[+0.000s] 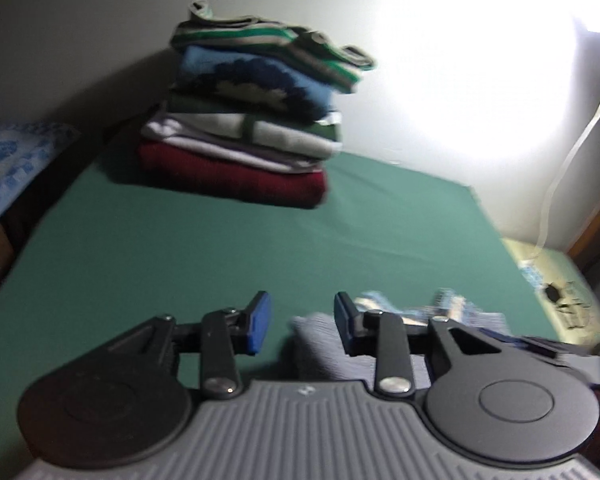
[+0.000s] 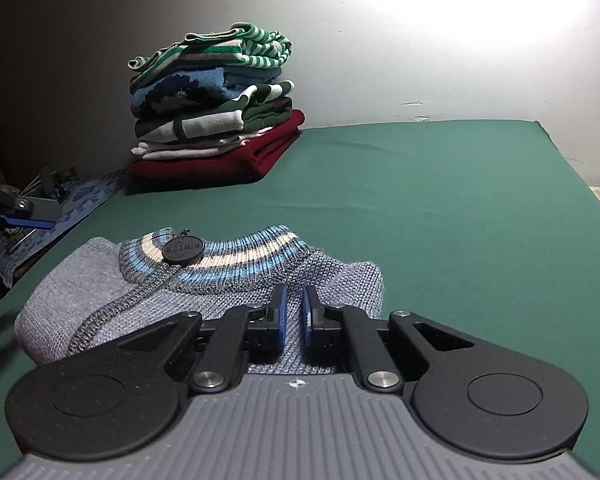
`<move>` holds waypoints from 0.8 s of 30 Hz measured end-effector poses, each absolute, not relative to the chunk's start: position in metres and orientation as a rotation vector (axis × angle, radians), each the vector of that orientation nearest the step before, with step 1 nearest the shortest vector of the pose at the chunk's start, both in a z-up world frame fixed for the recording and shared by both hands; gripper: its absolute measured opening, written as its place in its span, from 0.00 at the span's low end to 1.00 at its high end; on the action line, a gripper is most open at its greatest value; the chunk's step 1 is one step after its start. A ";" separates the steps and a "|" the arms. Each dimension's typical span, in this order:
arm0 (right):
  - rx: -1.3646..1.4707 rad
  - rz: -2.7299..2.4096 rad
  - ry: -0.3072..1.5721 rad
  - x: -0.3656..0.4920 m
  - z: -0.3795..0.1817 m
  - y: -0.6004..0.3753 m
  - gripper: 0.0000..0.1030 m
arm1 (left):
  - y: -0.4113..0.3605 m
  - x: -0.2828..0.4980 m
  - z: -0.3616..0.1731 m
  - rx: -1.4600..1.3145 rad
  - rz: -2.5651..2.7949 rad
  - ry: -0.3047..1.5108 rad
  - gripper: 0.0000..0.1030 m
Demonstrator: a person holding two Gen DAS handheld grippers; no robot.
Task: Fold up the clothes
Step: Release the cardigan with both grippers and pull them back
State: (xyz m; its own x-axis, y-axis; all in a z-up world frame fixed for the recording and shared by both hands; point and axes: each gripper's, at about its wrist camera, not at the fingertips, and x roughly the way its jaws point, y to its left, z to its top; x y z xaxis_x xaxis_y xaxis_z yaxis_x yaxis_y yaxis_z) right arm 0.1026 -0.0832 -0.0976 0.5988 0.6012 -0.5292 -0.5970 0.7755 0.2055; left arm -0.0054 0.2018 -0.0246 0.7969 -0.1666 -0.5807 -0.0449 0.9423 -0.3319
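Right tongs (image 2: 294, 316) nearly closed, pinching the grey sweater (image 2: 100, 292) on the green tabletop (image 2: 420, 208); left tongs (image 1: 302, 322) parted, empty, beside the sweater.

left gripper (image 1: 302, 322): jaws held apart, nothing between them, tilted downward | right gripper (image 2: 294, 314): jaws brought nearly together, tilted downward, right of the left gripper

We see 1 grey knitted sweater (image 2: 100, 292) folded flat on the near part of the green surface, its ribbed collar (image 2: 236, 258) striped blue, cream and dark grey, with a round black tag (image 2: 183, 249) at the neck. At the far edge, against the wall, a stack of folded garments (image 2: 212, 120) rests on a dark red knit (image 2: 204, 164).
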 end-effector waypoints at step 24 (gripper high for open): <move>0.041 0.608 0.551 0.085 -0.075 -0.092 0.10 | 0.154 -0.019 -0.038 -0.313 -0.142 0.664 0.45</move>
